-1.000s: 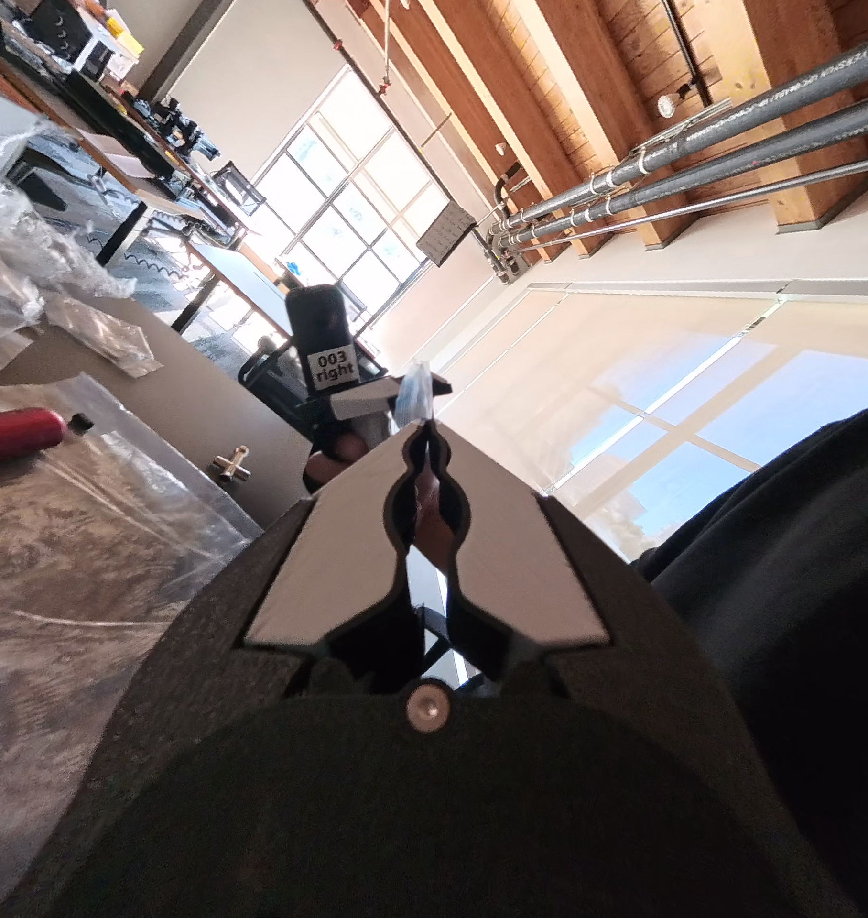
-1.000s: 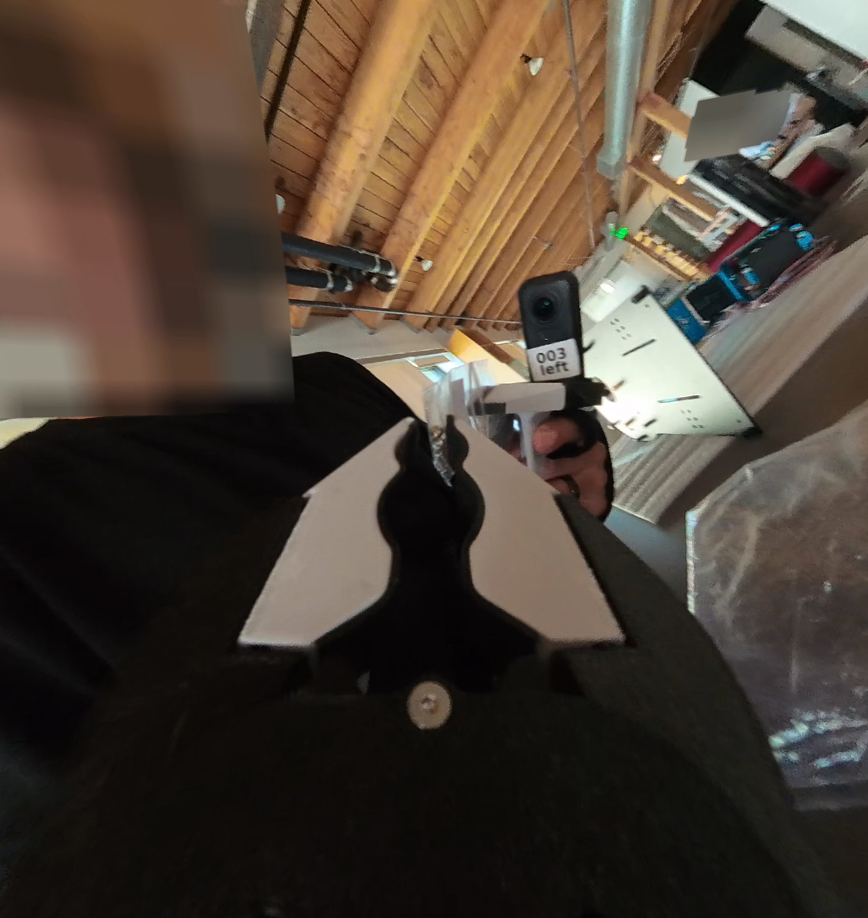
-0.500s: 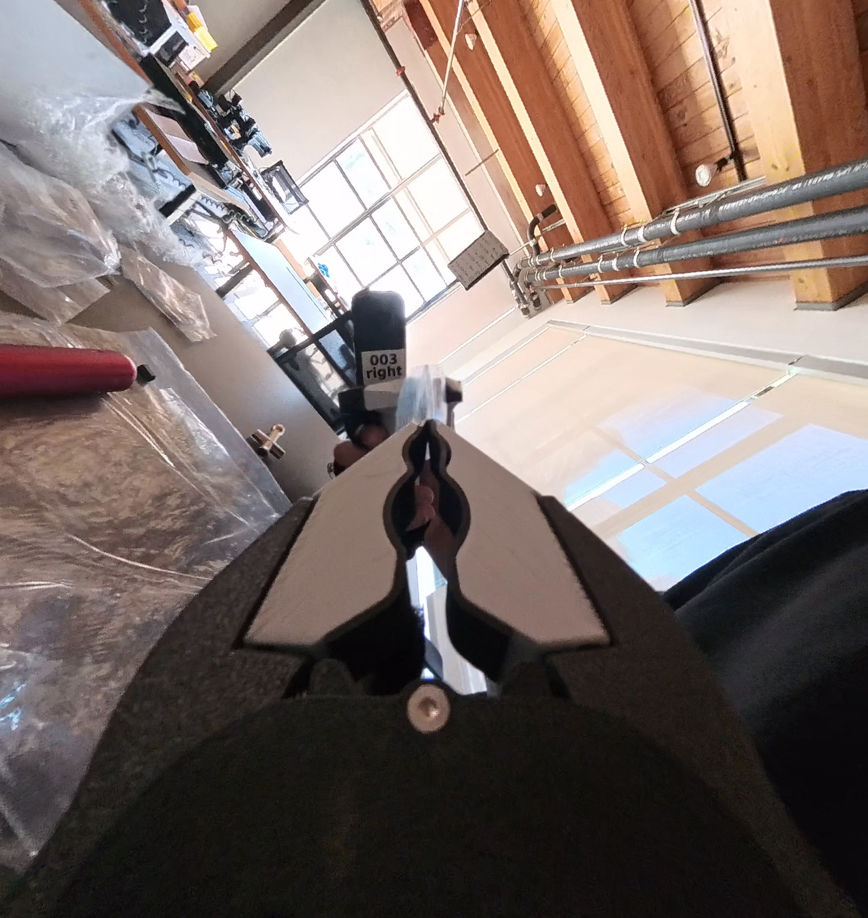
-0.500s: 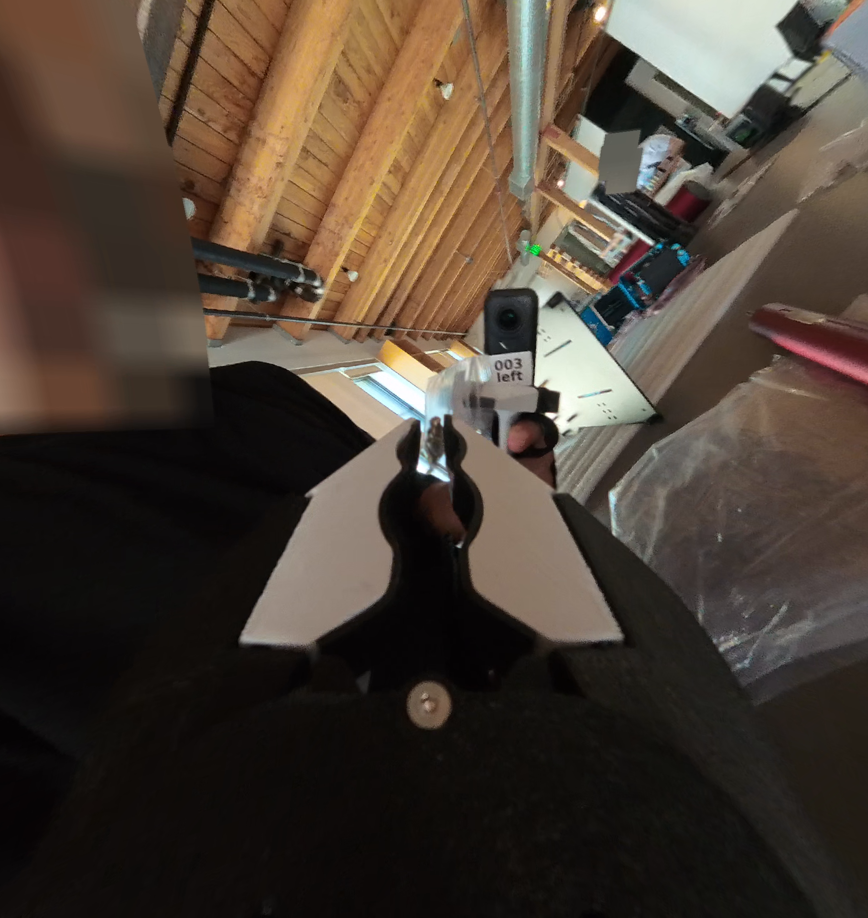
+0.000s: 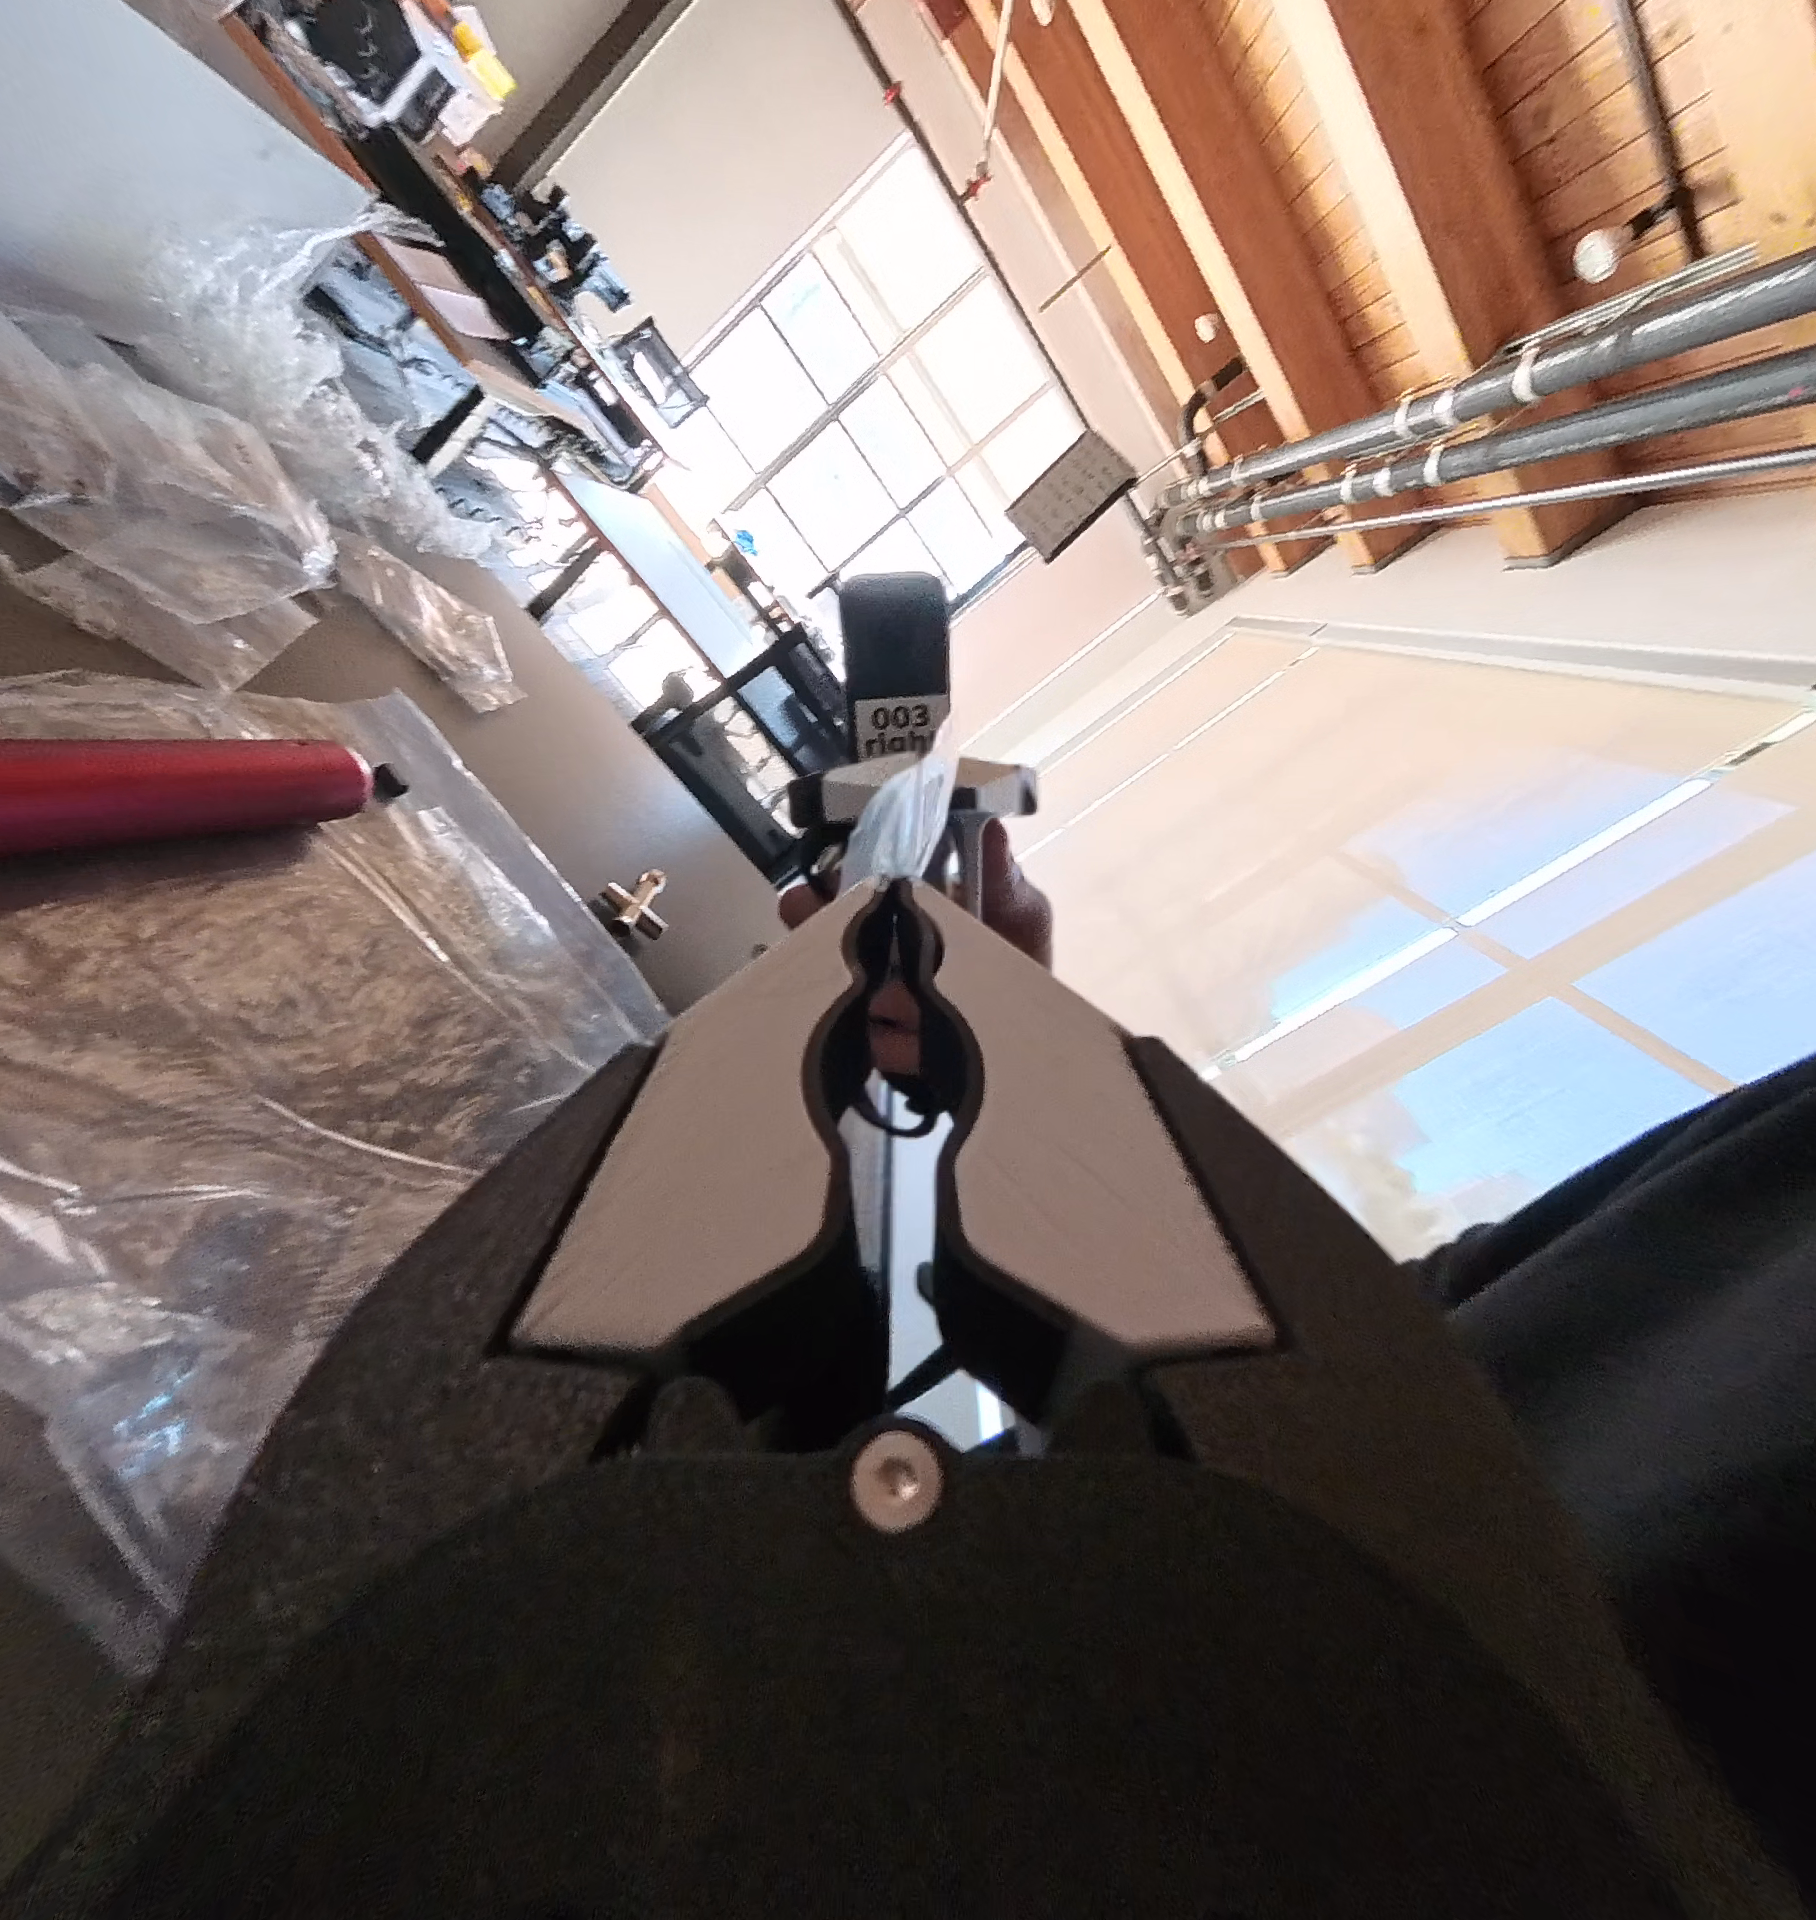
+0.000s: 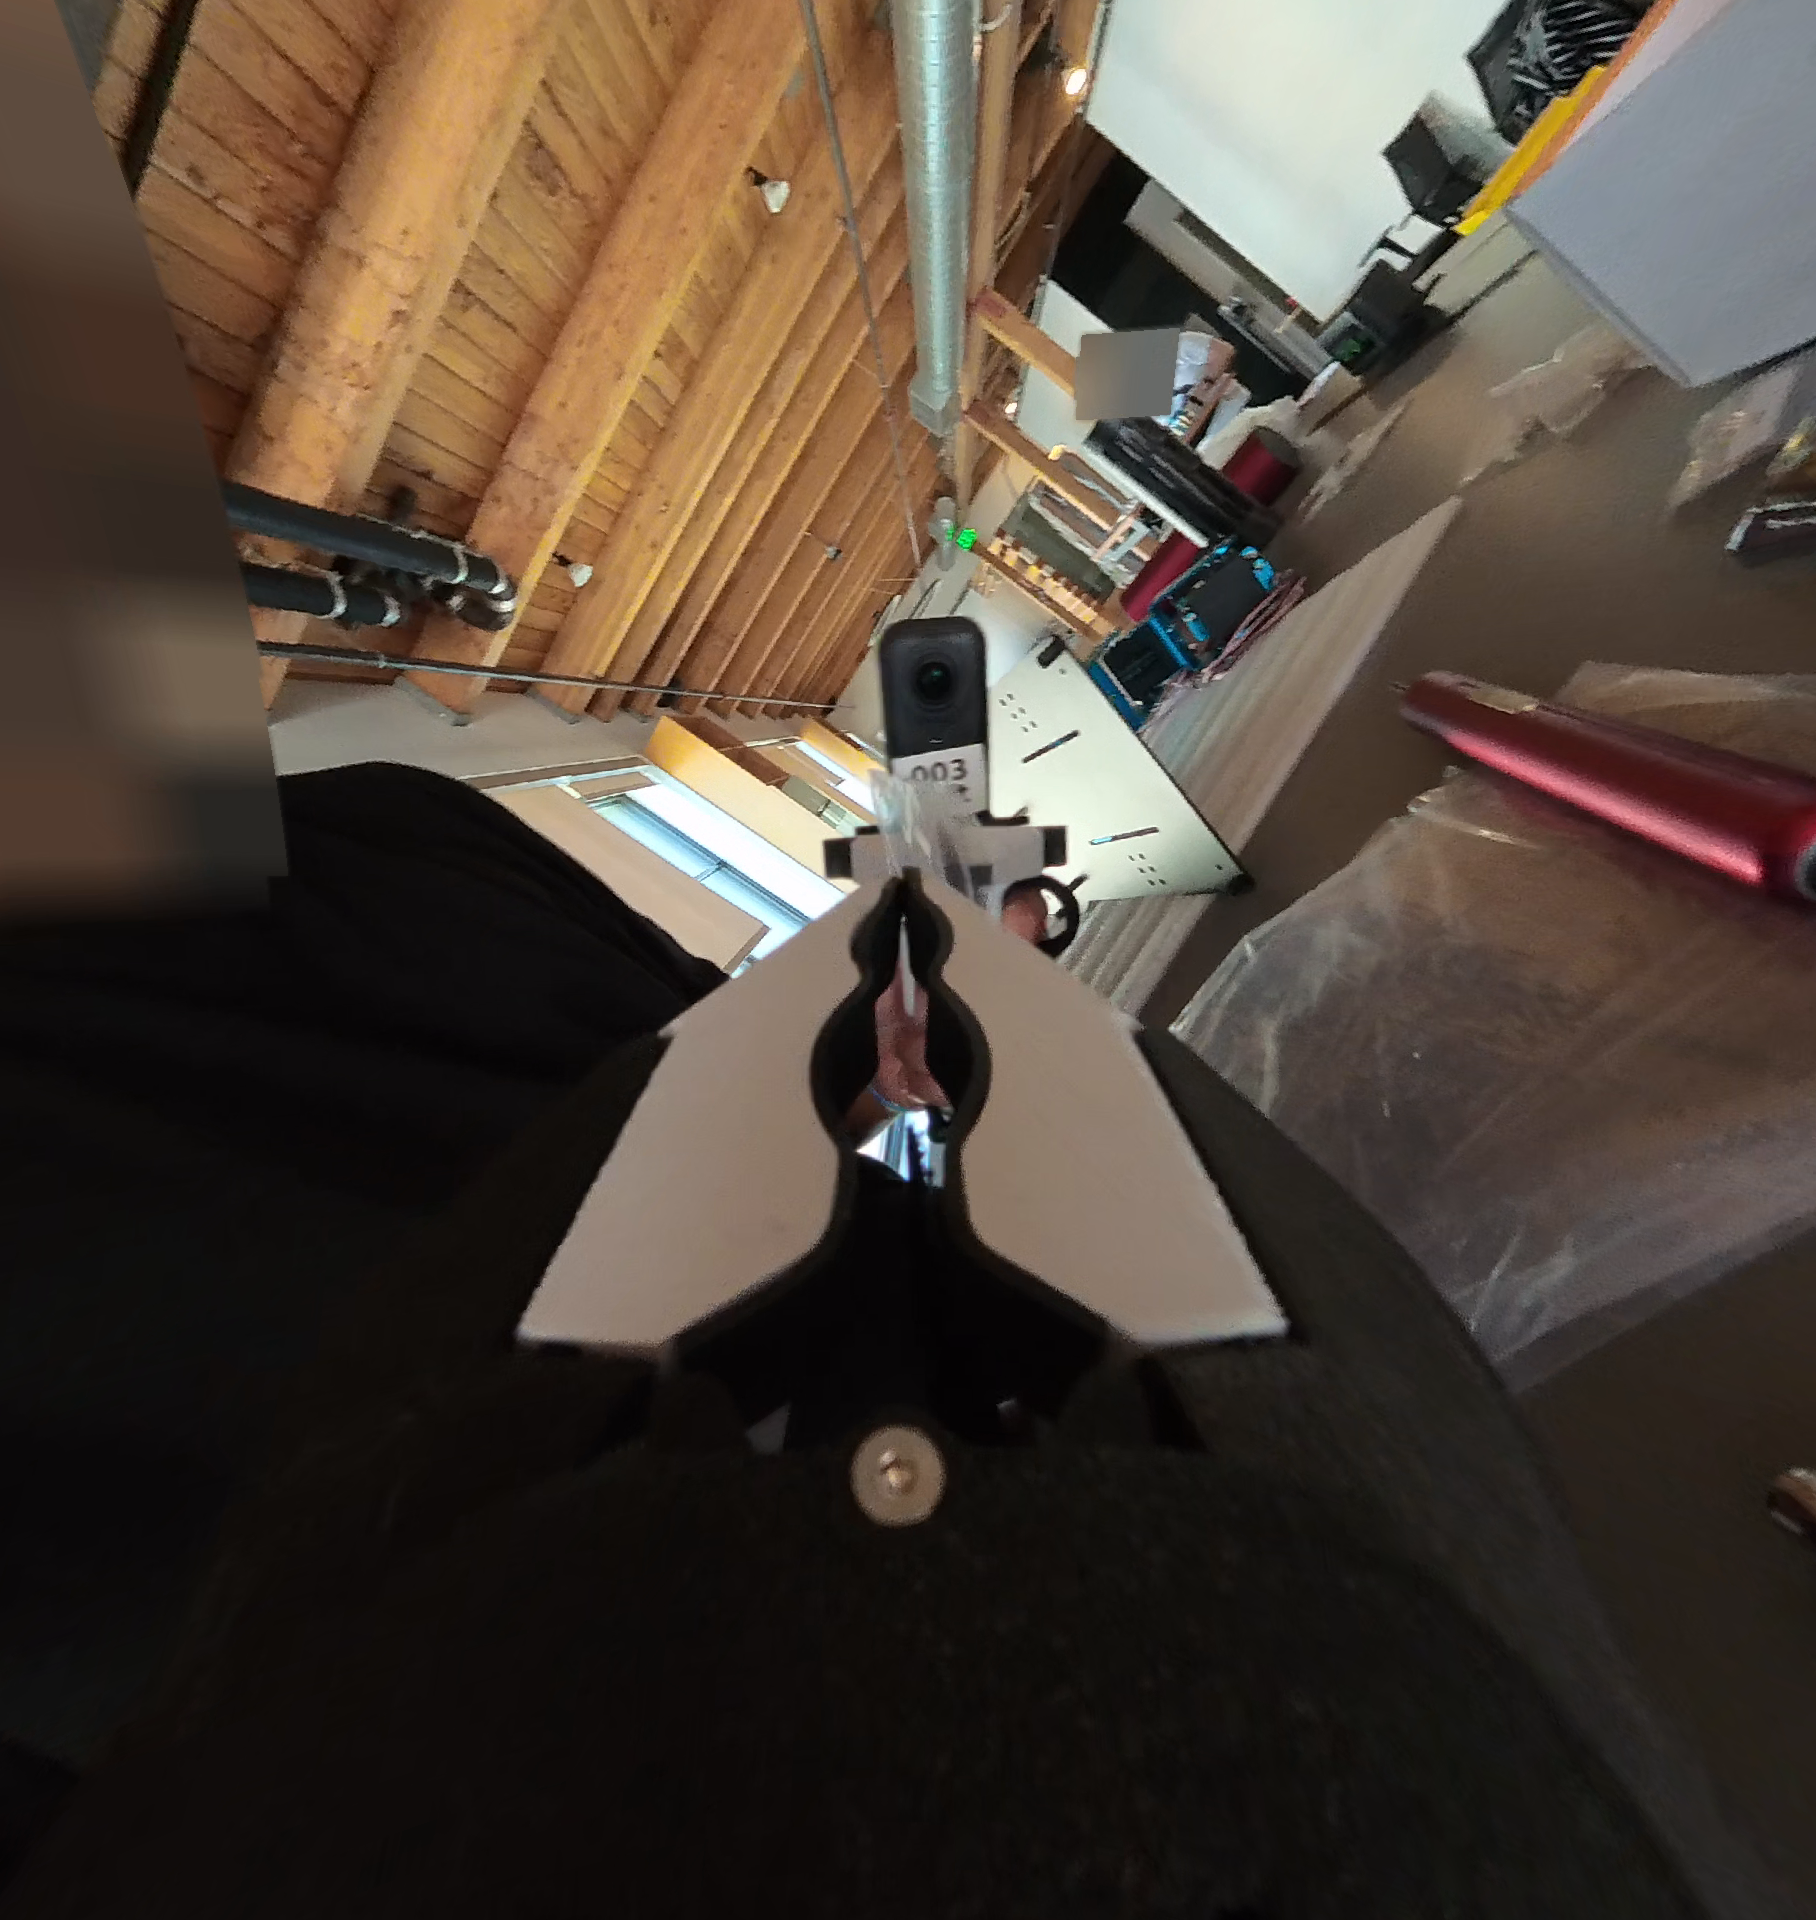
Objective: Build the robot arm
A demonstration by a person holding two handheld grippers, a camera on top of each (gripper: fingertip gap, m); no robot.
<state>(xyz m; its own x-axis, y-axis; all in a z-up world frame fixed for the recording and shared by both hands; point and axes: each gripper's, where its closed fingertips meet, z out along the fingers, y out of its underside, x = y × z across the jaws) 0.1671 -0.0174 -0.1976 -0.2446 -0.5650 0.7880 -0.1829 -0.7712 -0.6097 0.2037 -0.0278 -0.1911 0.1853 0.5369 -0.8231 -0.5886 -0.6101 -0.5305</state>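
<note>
1. Here a small clear plastic piece (image 5: 909, 821) hangs in the air between both grippers, above the surface (image 5: 665, 831).
2. Left gripper (image 5: 896, 891) fingers pinch it.
3. Right gripper (image 6: 906, 891) fingers pinch it too.
4. A red cylinder (image 5: 156, 795) lies on plastic wrap (image 5: 260, 1039), far left.

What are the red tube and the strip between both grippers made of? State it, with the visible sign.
Red tube: probably metal with a satin coloured finish, judging by its smooth, even sheen and a dark end cap; coated plastic is possible.
Strip: thin clear plastic film, see-through, crinkled and glinting. The left gripper and right gripper are each shut on it.
</note>
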